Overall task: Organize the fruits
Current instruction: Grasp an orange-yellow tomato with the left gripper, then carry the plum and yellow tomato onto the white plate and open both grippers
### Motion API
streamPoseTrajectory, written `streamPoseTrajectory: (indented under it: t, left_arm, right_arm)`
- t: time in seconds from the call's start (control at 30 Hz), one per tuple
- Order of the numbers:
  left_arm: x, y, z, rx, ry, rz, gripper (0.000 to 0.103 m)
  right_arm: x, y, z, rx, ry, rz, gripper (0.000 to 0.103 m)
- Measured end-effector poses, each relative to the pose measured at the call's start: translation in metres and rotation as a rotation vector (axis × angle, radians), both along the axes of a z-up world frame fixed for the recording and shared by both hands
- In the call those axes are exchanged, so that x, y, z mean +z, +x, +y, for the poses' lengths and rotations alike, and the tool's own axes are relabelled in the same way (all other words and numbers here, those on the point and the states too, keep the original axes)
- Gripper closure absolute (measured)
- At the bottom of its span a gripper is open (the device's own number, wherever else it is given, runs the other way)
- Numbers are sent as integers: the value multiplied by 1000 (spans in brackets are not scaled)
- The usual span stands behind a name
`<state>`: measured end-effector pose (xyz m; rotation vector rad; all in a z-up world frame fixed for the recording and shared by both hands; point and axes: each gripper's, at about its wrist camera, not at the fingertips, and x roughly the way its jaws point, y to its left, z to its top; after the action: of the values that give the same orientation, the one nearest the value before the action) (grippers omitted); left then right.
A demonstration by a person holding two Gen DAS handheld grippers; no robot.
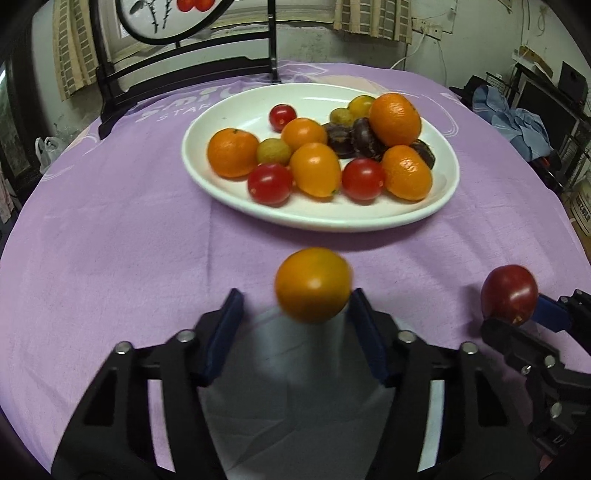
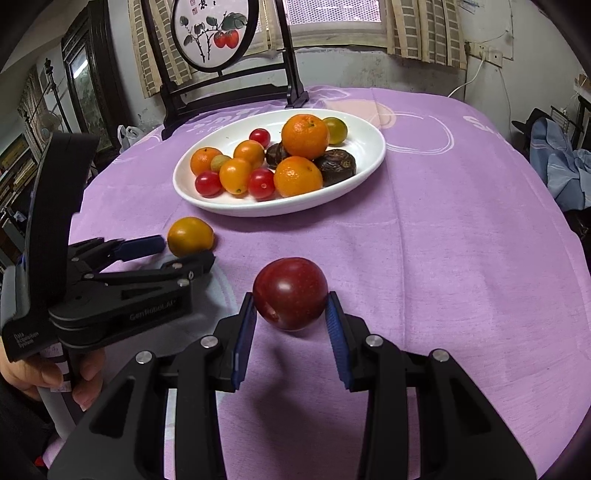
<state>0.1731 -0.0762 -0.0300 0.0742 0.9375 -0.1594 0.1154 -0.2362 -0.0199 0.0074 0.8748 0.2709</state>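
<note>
1. At far left of the right wrist view, a hand grips the handle of the left gripper, whose jaws stand apart around an orange tomato. In its own camera the right pad touches the fruit while the left pad stands clear, so the fruit appears loosely bracketed, not clamped; whether it rests on the purple tablecloth or is slightly lifted cannot be told.

2. At centre, the white oval plate sits farther back on the table, holding mandarins, red and orange tomatoes, small green fruits and dark wrinkled ones, heaped mostly toward its right end. It looks like the collecting point for loose fruit.

3. To the right, the right gripper has its blue pads pressed on both sides of a dark red plum, gripping it across its widest part, just above the cloth and short of the plate, likely to carry it there.

4. Behind the plate stands a dark-framed round screen painted with red fruit.
</note>
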Motion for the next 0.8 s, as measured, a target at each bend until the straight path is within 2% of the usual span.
streamPoseTrajectory:
  t: [0.03,0.07,0.27,0.37,0.43,0.5,0.63,0.8]
  left_arm:
    - [1,1,-4,-22,5,-4,62]
    - [1,1,-7,-33,22,-5,63]
    - [8,-12,-2,-30,10,7,64]
    - [20,-23,4,-40,-13,-13,64]
    - [31,-29,7,-47,-21,-37,64]
    - [40,-32,9,-56,-18,-59,64]
    - [56,-19,10,-55,17,-94,64]
    - [65,9,16,-35,-24,-102,64]
  right_arm:
    - [-1,0,0,-2,-6,2,65]
    - [-2,1,0,-1,-5,6,65]
    - [1,-2,-1,1,6,-16,65]
    - [4,-4,0,-3,3,-33,65]
    - [10,-6,-4,-2,57,-36,65]
    - [20,-9,-3,-8,68,-62,65]
    - [43,-7,8,28,52,-124,65]
    - [63,21,25,65,0,-176,65]
